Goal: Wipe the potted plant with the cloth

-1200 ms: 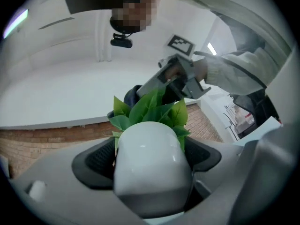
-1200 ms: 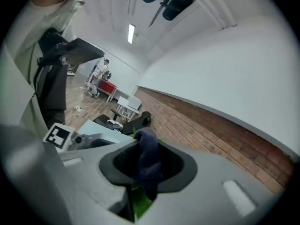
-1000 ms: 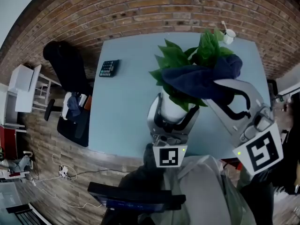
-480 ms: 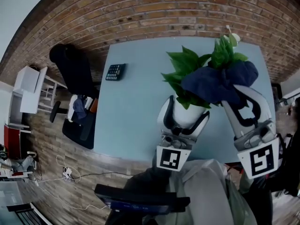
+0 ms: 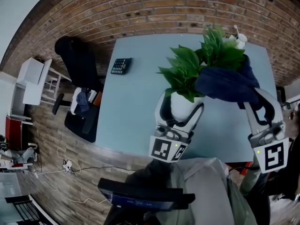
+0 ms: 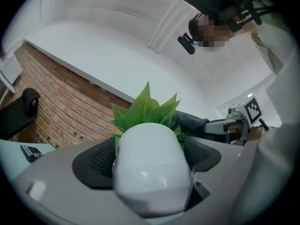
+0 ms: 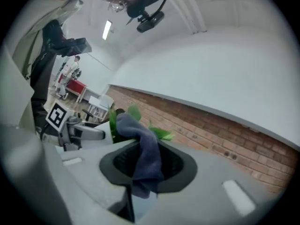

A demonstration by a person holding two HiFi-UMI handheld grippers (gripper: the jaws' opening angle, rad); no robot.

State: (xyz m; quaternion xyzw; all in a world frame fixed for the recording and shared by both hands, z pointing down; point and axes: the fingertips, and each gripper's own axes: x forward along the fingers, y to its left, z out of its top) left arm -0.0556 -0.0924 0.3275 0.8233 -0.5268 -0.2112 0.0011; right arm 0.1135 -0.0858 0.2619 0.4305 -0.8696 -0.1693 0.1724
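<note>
Head view, nearest first: a grey sleeve (image 5: 206, 182) and a dark flat device (image 5: 140, 197) fill the bottom edge. Just beyond them the left gripper (image 5: 182, 102) reaches forward, its jaws spread wide and clamped on either side of the white pot (image 5: 179, 110). In the left gripper view the pot (image 6: 152, 168) sits squarely between the two dark pads (image 6: 96, 161), pressed by both, with the green leaves (image 6: 145, 109) rising behind it.

To the right, the right gripper (image 5: 251, 100) has its jaws pinched on the dark blue cloth (image 5: 225, 83). The right gripper view shows a fold of the cloth (image 7: 145, 153) caught between the jaws and trailing forward onto the leaves (image 7: 159, 134). From above, the cloth drapes over the right side of the plant (image 5: 187, 67), touching the foliage.

The pot is over the light blue table (image 5: 131, 111); whether it rests on the top I cannot tell. Further along the table lie a black calculator (image 5: 121, 65) near the left edge and a white cup (image 5: 239, 41) at the far right corner. Beyond the table's left side stand a black office chair (image 5: 77, 64) and a white shelf unit (image 5: 33, 81) on the brick floor (image 5: 140, 8).
</note>
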